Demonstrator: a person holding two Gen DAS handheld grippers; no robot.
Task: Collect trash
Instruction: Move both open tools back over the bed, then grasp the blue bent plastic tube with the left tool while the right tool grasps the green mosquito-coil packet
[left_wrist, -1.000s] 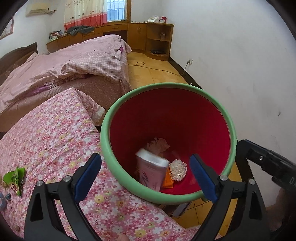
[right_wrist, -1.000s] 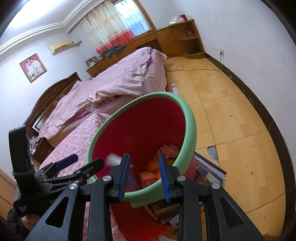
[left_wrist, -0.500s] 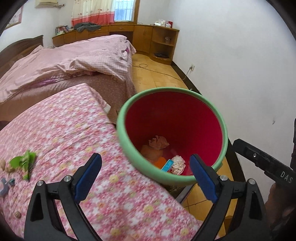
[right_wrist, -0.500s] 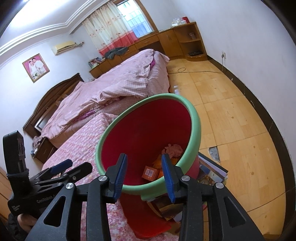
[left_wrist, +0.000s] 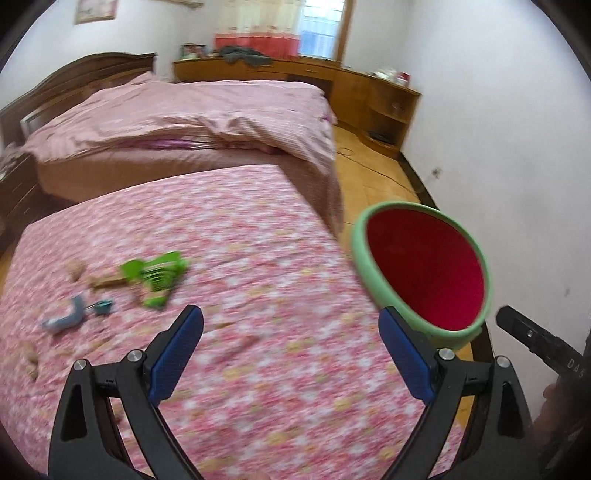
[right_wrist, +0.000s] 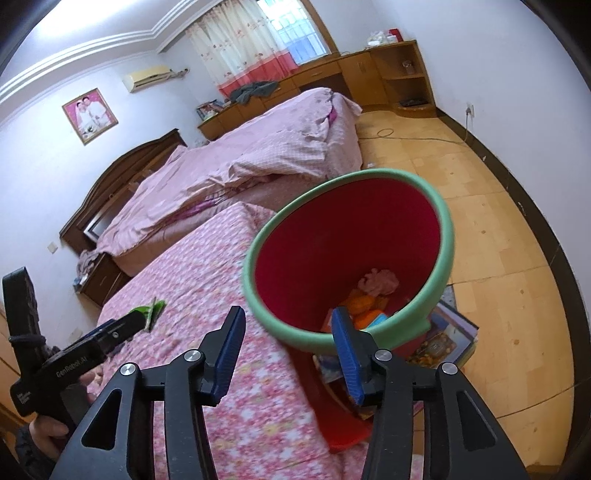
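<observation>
Two views split the scene between them. The left wrist view looks across the flowered pink cloth (left_wrist: 258, 258) and shows litter the other view mostly misses: a green wrapper (left_wrist: 159, 275), a blue-grey scrap (left_wrist: 68, 317) beside a small teal piece (left_wrist: 103, 305), and several tan bits, all blurred and lying apart on the cloth. From here the trash bin (left_wrist: 391, 291), red inside with a pale green rim, sits off the cloth's right edge, and only bare red wall shows within. The right wrist view looks down into the same trash bin (right_wrist: 280, 325) and shows its contents: a crumpled pink tissue (right_wrist: 378, 281), orange pieces (right_wrist: 364, 306) and a small box, too small to read. It also shows a stack of magazines (right_wrist: 448, 334) on the wooden floor under the bin, which the left view does not. The left gripper (left_wrist: 291, 354) stands wide with nothing between its blue pads, over the cloth. The right gripper (right_wrist: 288, 354) is about half spread and empty, its jaws having just been opening, poised at the bin's near rim.
</observation>
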